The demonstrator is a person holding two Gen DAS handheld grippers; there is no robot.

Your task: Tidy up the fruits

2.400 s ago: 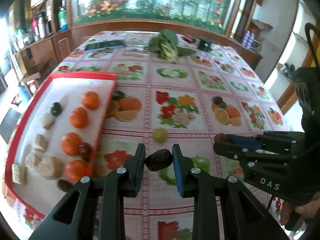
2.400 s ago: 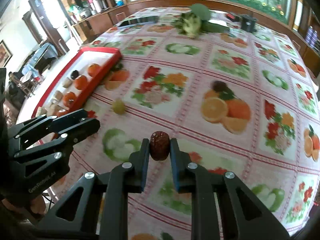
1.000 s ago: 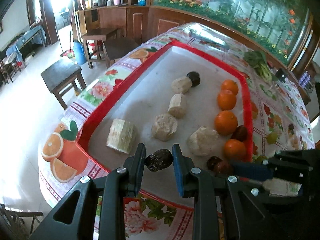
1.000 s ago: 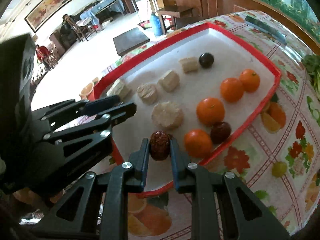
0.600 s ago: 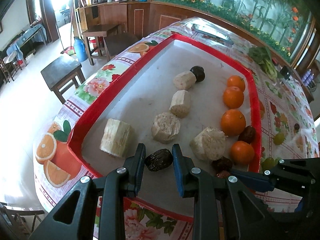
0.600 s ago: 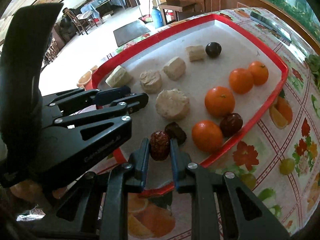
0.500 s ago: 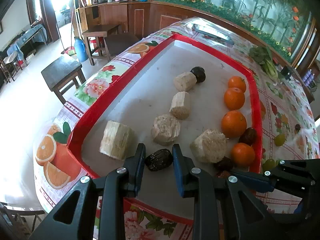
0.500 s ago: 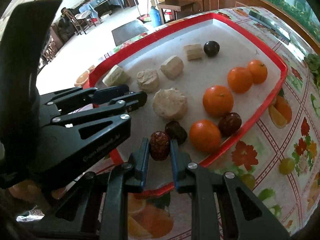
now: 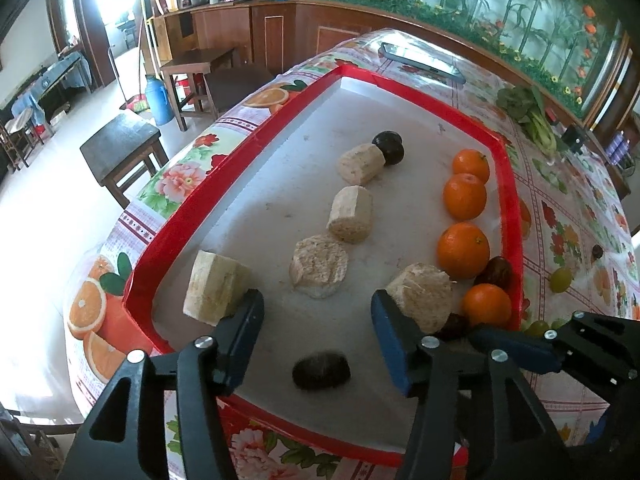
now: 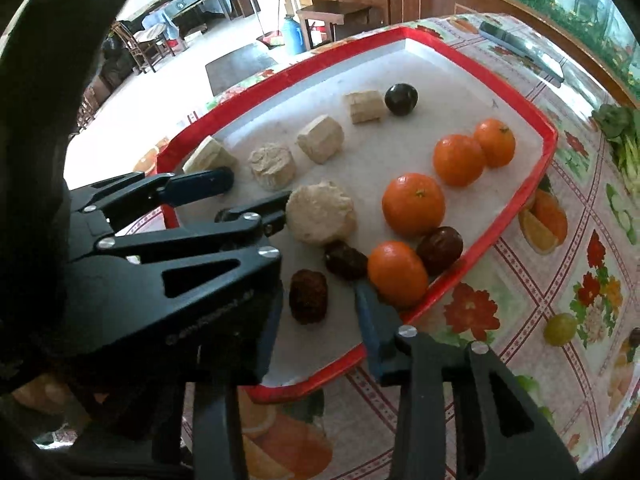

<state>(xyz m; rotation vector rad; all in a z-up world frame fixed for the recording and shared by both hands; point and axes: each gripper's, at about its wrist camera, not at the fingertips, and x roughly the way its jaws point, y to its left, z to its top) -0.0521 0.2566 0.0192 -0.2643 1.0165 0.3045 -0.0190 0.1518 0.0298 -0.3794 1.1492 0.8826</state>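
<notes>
On red tray: four oranges, both claws spread, gripping nothing.

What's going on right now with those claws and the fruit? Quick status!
Left claw open, dark date lying loose beneath it on the red tray. Right claw open over another date. Oranges close by, nothing blocking.
</notes>
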